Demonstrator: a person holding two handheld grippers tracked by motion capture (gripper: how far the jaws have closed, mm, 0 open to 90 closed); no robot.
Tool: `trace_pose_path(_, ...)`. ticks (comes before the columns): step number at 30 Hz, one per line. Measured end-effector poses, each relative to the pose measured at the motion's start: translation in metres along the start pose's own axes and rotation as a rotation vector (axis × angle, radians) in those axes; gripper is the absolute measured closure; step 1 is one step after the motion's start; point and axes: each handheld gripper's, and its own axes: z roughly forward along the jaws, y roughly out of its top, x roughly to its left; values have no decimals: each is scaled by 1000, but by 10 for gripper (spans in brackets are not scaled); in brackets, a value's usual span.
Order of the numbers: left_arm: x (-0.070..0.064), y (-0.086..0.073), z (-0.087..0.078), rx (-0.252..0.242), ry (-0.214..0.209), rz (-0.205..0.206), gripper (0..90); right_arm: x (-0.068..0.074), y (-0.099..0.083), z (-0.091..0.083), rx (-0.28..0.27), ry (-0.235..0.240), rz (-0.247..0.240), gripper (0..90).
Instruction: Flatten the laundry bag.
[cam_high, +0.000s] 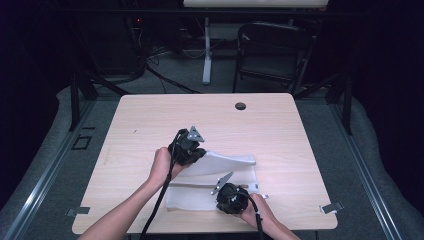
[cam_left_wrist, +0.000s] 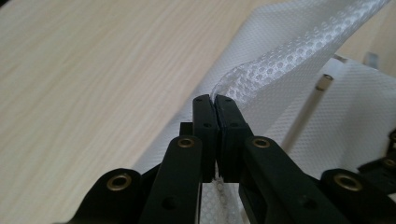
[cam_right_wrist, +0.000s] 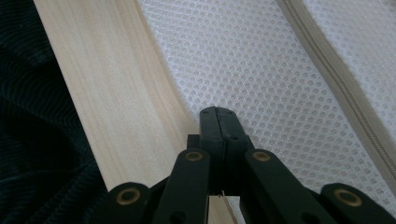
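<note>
Now both grippers, left (cam_left_wrist: 215, 100) and right (cam_right_wrist: 217, 112), pinch the thin mesh bag (cam_high: 227, 165) with closed fingers, so a hard pull might rip it or slip it free.

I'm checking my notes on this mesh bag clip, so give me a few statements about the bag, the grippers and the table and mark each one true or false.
1. The left gripper is shut on a raised fold of the white mesh bag. True.
2. The right gripper hangs wide open. False: its jaws are closed at the bag's edge.
3. The bag lies on a light wooden table. True.
4. A bowl sits beside the bag. False: no bowl is there.
</note>
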Motion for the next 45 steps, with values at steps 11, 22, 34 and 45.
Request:
trace_pose_path(11,12,29,3,23,105,53,880,2,-1,-1,4,22,28,900)
trace_pose_path(22,26,51,10,6,181,47,880,3,-2,-1,1,52,56,900)
trace_pose_path(34,40,66,25,-2,208,12,880,4,-4,-4,54,60,18,900)
trace_pose_path(45,54,65,37,-19,209,-44,879,10,-7,-3,36,102,58,900)
